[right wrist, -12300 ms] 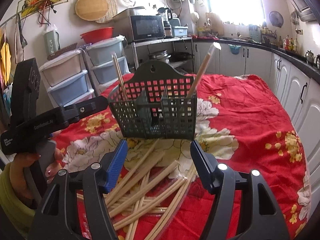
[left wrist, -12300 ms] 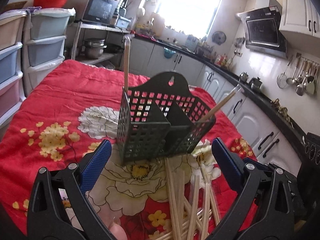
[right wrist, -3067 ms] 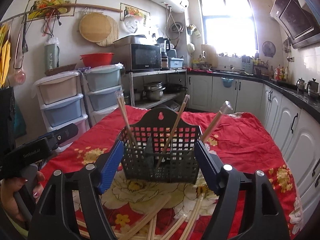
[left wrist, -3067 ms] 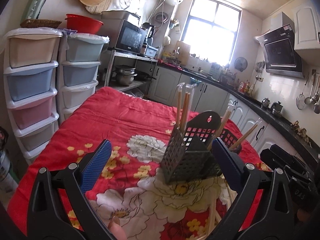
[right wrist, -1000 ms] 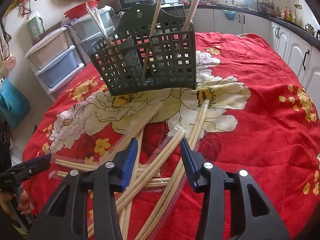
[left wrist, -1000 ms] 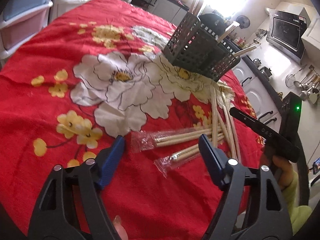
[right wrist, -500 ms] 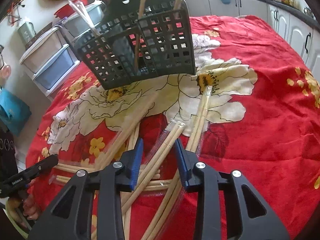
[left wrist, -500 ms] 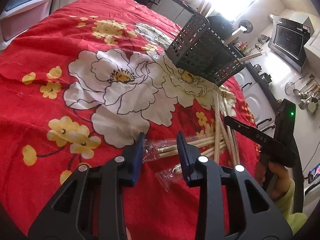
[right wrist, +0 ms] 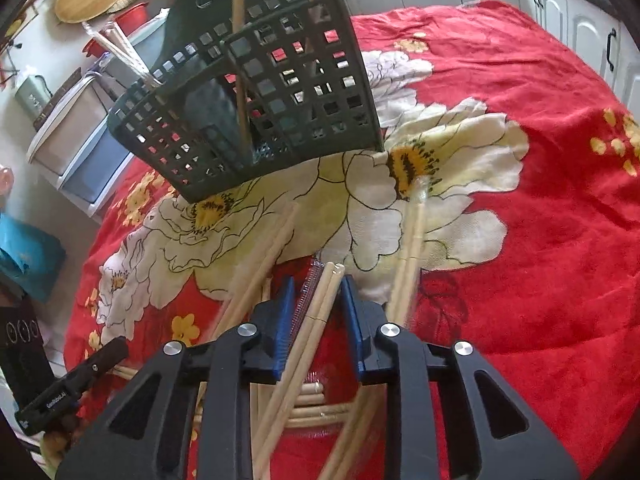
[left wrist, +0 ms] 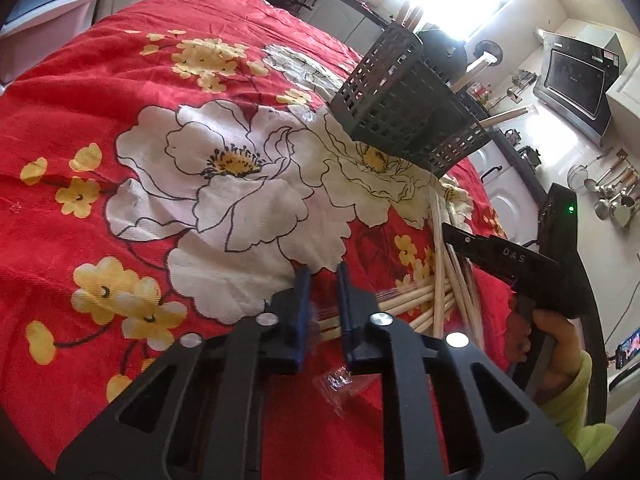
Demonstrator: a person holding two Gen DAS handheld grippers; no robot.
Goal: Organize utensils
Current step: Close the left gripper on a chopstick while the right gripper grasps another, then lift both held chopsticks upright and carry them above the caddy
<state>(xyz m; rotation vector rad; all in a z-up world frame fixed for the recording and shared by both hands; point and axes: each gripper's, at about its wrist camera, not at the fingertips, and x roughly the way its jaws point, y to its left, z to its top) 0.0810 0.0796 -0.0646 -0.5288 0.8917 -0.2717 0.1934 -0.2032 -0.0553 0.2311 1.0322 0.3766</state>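
A wrapped chopstick pair (right wrist: 320, 300) is being closed on by the right gripper (right wrist: 316, 304) and another wrapped pair (left wrist: 400, 304) pinched by the left gripper (left wrist: 322, 304), for loading into the basket (right wrist: 256, 92).

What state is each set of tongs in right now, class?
Left tongs: shut on wrapped chopsticks.
Right tongs: closing around another wrapped pair, not yet gripping.

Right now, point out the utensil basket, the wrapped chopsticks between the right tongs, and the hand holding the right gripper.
utensil basket (right wrist: 280, 92), right wrist view, front grid wall.
wrapped chopsticks (right wrist: 320, 300), right wrist view, shafts near their tips.
hand (left wrist: 554, 344), left wrist view, fingers around the handle.
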